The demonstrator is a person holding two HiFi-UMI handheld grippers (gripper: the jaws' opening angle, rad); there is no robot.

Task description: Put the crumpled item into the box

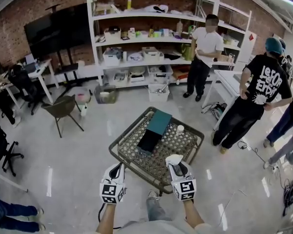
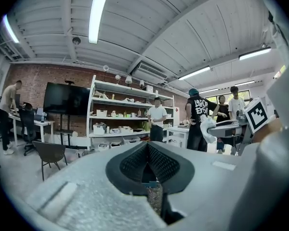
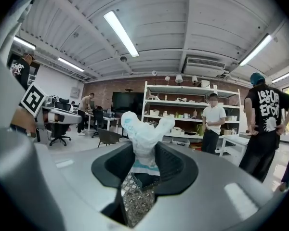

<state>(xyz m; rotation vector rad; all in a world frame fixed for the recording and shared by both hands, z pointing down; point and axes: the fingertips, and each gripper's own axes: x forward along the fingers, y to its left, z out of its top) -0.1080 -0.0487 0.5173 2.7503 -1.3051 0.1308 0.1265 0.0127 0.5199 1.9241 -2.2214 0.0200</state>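
A white crumpled item (image 1: 173,159) (image 3: 143,133) sticks up from between the fingertips of my right gripper (image 1: 177,165) (image 3: 143,154), which is shut on it above the near right part of the low lattice-topped table (image 1: 188,145). The box (image 1: 150,141) is dark, lies open at the table's middle, and has its teal lid (image 1: 159,122) tilted back. My left gripper (image 1: 117,168) (image 2: 148,150) hangs over the table's near left edge, its jaws together with nothing between them. In the left gripper view the right gripper (image 2: 231,125) shows with the crumpled item (image 2: 208,128) at its tip.
A small white cup (image 1: 179,128) stands on the table right of the box. Two people (image 1: 256,96) (image 1: 203,52) stand to the right and behind. A dark chair (image 1: 63,108) is at the left, and white shelves (image 1: 151,38) line the brick wall.
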